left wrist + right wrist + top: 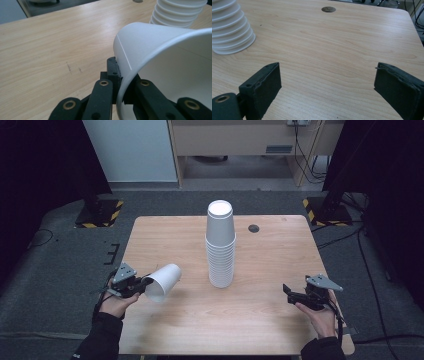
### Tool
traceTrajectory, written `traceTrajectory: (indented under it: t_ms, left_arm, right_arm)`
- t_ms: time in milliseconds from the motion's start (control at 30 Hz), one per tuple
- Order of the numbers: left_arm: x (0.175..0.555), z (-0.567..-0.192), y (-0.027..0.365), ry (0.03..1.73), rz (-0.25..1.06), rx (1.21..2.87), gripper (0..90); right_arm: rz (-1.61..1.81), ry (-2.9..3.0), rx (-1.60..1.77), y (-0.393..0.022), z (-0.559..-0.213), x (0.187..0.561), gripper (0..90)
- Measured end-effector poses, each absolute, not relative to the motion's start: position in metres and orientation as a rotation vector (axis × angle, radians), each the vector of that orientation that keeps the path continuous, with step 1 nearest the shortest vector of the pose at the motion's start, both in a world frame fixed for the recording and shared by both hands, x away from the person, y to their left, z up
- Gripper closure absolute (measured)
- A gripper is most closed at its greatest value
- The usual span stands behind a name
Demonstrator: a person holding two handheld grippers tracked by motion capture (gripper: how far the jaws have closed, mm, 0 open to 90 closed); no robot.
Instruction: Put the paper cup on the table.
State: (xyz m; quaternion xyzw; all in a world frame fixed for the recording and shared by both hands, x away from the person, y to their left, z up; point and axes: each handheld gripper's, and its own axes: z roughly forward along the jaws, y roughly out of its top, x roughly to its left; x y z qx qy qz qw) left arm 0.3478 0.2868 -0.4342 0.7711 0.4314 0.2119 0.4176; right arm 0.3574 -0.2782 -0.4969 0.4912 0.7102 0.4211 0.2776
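- On the near left of the table [150, 235], the left gripper [142, 283] pinches the rim of a single white paper cup [164, 281]. In the left gripper view one jaw is outside the cup wall [155, 45] and one is inside it, pressed together on the thin paper.
- This cup lies tilted on its side, held off the wood, with its open mouth toward the near side and its closed bottom toward the far right.
- At the middle of the table stands the tall stack of white cups [220, 245], upside down, well apart from the held cup.
- My judgement: the step in hand is carrying one loose cup, either to the stack or away from it; I cannot tell which.
- If it goes to the stack, the next move calls for turning the cup mouth-down and raising it above the top of the stack without squeezing the rim out of shape.
- On the near right, the right gripper [289, 292] hovers low over bare wood with its jaws spread wide, holding nothing.
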Motion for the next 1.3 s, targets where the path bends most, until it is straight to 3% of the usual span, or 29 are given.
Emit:
traceTrajectory:
  t_ms: [933, 1300]
  left_arm:
    - [0.367, -0.409, 0.307, 1.408, 0.475, 2.169, 87.2]
    - [0.384, -0.415, 0.305, 1.517, 0.350, 2.322, 87.3]
  right_arm:
    - [0.982, 2.046, 1.326, -0.275, -0.514, 0.358, 7.5]
    - [0.935, 2.097, 1.332, -0.276, -0.520, 0.360, 7.2]
